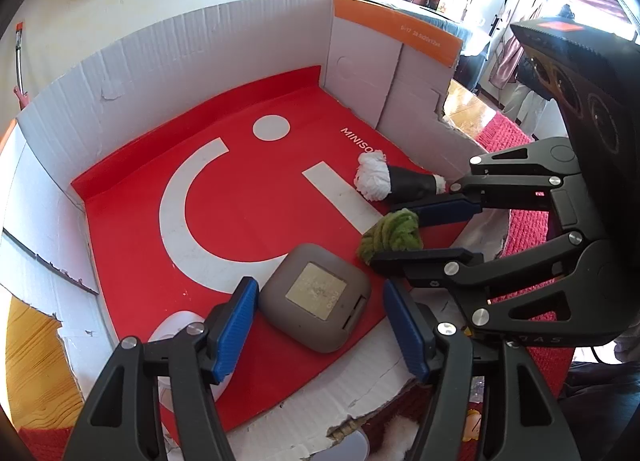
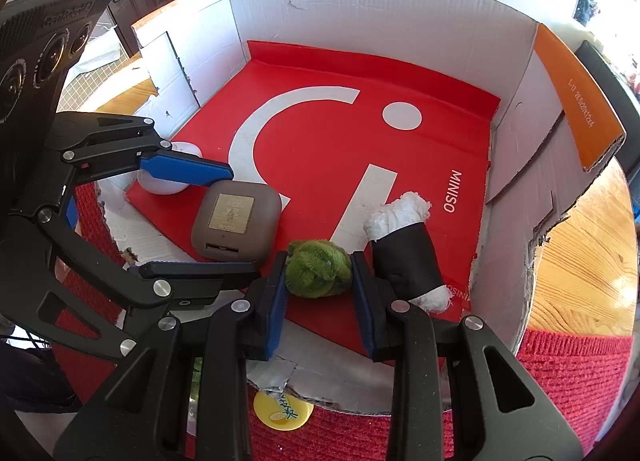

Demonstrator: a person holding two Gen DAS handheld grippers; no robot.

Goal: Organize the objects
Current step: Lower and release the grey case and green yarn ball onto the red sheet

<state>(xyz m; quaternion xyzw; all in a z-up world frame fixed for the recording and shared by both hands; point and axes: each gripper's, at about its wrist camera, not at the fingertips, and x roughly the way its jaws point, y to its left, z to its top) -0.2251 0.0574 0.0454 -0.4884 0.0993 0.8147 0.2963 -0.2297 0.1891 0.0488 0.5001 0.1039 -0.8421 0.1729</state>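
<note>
Two handheld grippers reach into a shallow cardboard box (image 2: 380, 17) lined with a red sheet (image 2: 328, 149).

The right gripper (image 2: 320, 293) is spread wide, holding nothing. A green woolly bundle (image 2: 318, 273) sits directly between its blue pads (image 2: 278, 301), at their tips, apparently not yet pinched. The bundle is roughly round, with no clear long axis.

Just right of that gripper lies a black roll with white cloth ends (image 2: 404, 253), its length pointing away from the gripper.

The left gripper (image 1: 320, 325) is also released and empty. A grey rounded-square case (image 1: 316, 297) lies straight ahead between its fingertips. A white rounded object (image 1: 176, 333) sits behind its left finger.

The right hand is nearer the green bundle; the left is nearer the case.

White lettering on the red sheet reads "MINISO" (image 2: 451, 191). The case's gold label and the orange flap's print are too small to read.
</note>
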